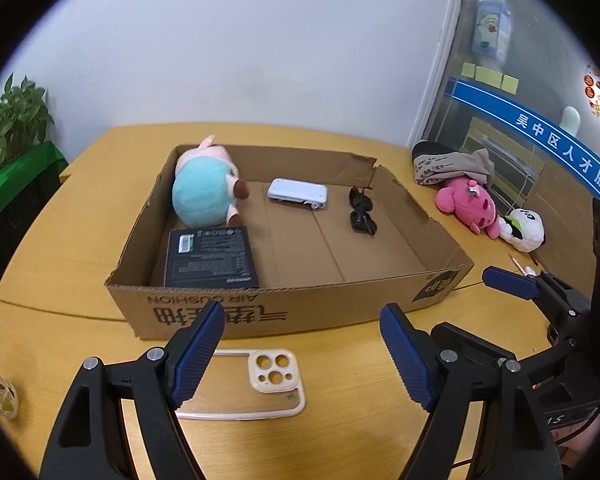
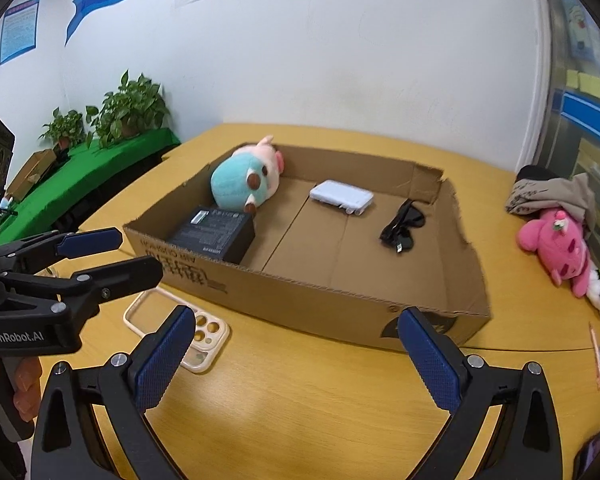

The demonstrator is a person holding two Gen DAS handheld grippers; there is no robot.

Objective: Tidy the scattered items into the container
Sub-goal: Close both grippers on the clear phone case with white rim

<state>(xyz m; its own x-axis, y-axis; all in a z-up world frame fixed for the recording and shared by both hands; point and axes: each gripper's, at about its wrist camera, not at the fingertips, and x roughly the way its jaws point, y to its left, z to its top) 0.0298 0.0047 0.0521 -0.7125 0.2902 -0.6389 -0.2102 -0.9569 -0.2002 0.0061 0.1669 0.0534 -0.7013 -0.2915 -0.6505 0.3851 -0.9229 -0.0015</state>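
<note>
A yellow-brown wooden table (image 1: 80, 312) stands against a white wall (image 1: 240, 40), with leafy green potted plants (image 2: 134, 106) on a green-covered ledge to the left and a glass door (image 1: 520, 92) with a blue banner of Chinese characters and yellow sticky notes to the right. The left gripper's (image 1: 302, 350) black body reads "GenRobot.AI" in the right wrist view. A shallow brown cardboard box (image 1: 284, 312), printed "AIR CUSHION" upside down on its near wall, holds a teal-and-pink plush toy (image 1: 204, 192), a flat black printed carton (image 1: 210, 258), a white rectangular device (image 1: 298, 193) and black sunglasses (image 1: 362, 212). Outside it, a cream phone case (image 1: 274, 374) lies on the table just before the near wall, under the left gripper; a pink plush (image 1: 468, 202), a white-and-black plush (image 1: 524, 230) and a bundle of grey cloth (image 1: 452, 164) lie to the right. Both the left and right gripper (image 2: 296, 356) stand with jaws wide, nothing between them
</note>
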